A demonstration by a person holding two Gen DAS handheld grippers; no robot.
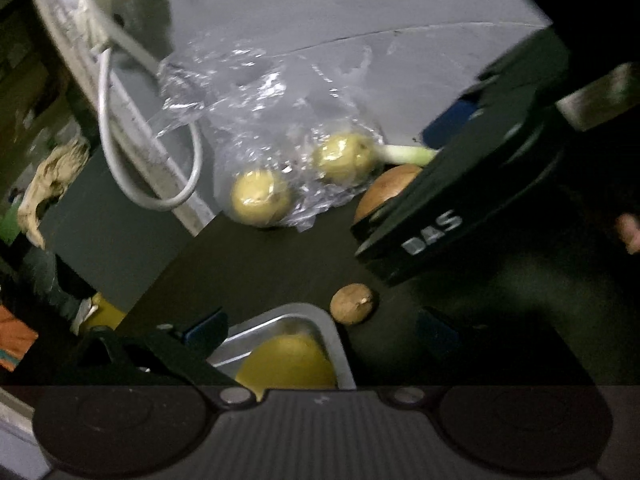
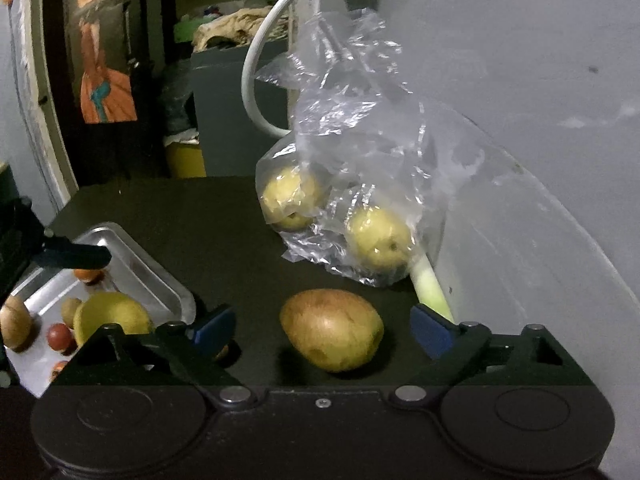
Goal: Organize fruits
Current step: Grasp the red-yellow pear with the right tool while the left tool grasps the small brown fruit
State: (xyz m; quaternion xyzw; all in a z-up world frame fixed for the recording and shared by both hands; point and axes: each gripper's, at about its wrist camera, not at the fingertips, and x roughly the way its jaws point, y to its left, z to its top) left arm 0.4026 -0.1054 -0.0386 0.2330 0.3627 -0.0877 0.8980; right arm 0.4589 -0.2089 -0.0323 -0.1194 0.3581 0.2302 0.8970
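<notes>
The right gripper (image 2: 324,330) is held low over the dark table (image 2: 224,216), jaws wide apart with a potato (image 2: 331,329) lying loose between them. The left gripper (image 1: 320,332) hangs above the metal tray (image 1: 328,332), jaws spread and empty. Fruits (image 2: 112,314) lie in the tray; two more sit in a plastic bag (image 2: 360,160) beside a leek (image 2: 430,286)

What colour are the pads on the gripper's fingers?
Blue. The right gripper has blue pads, clearest in the right wrist view.
</notes>
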